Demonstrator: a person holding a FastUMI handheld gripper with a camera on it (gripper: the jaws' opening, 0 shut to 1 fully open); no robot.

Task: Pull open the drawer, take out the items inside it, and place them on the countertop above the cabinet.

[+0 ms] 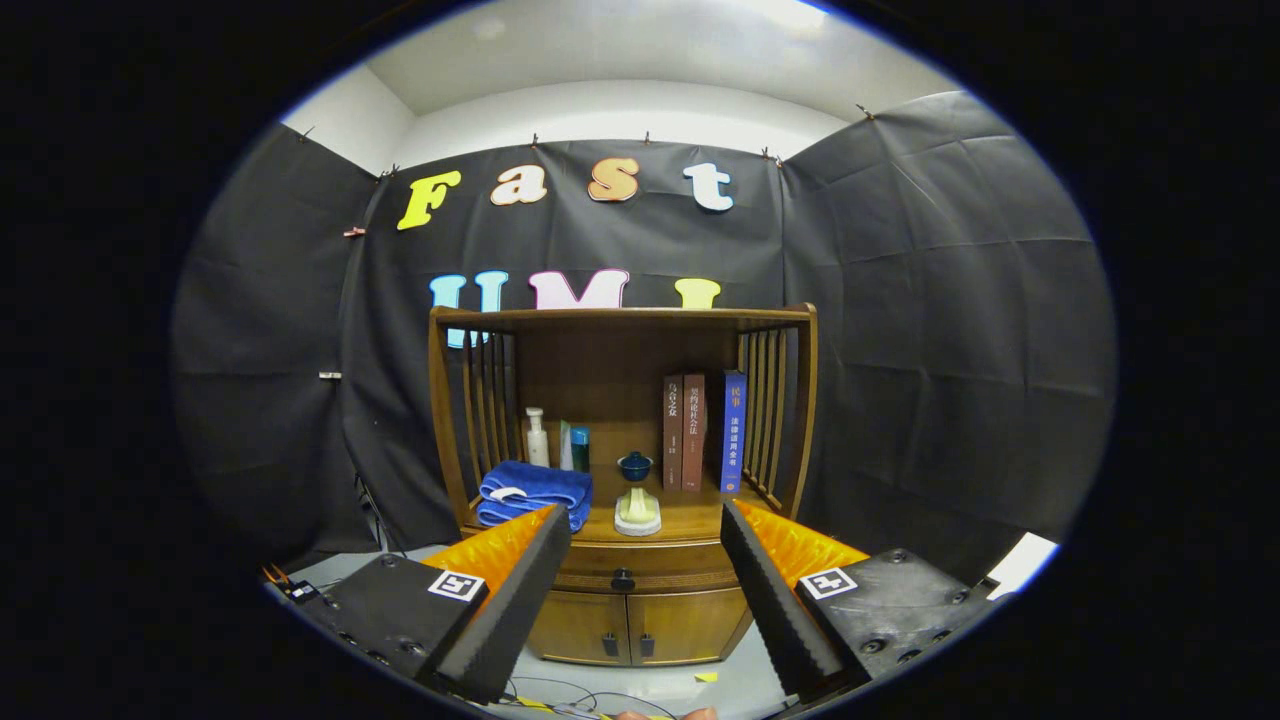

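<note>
Light comes from above: a ceiling lamp [790,12] glares white and washes the pale ceiling, while the black cloth wall [950,300] soaks up most of it and stays dim, its creases faintly lit. The wooden cabinet [625,590] is evenly lit and sharp, with soft shade under its top shelf. Fisheye bending curves the walls; the near gripper [645,530], fingers spread apart, looks slightly soft
</note>
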